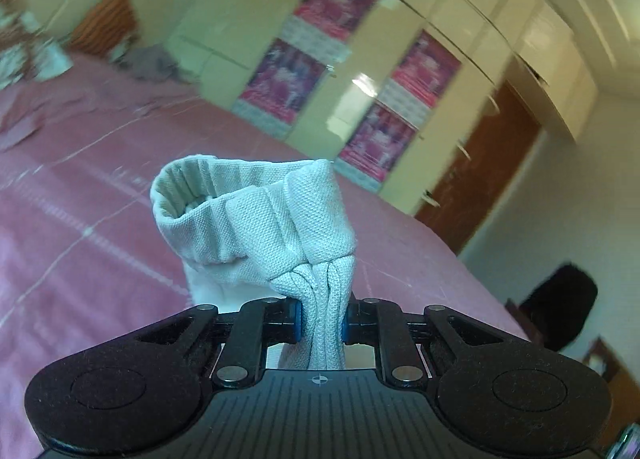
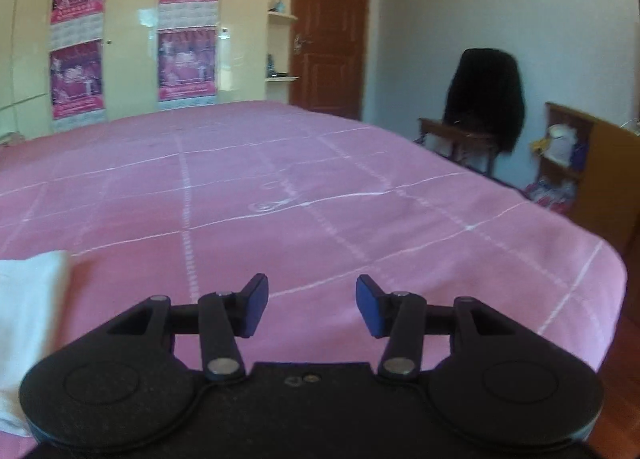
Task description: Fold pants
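The white pants (image 1: pixel 260 219) are bunched and lifted above the pink bed cover (image 1: pixel 80 243). My left gripper (image 1: pixel 322 321) is shut on a gathered fold of them, and an elastic cuff or waistband curls open above the jaws. In the right wrist view another part of the white pants (image 2: pixel 28 299) lies on the bed cover (image 2: pixel 280 179) at the lower left. My right gripper (image 2: pixel 312 305) hovers over bare cover to the right of that cloth. It is open, with nothing between its blue pads (image 2: pixel 256 307).
A cream wardrobe (image 2: pixel 128 39) with pink posters stands beyond the bed, with a brown door (image 2: pixel 328 27) beside it. To the right are a chair draped in black cloth (image 2: pixel 484 99) and a wooden shelf unit (image 2: pixel 592 171). Loose clothes (image 1: pixel 152 65) lie at the bed's far left. The bed's right corner (image 2: pixel 608 259) is close.
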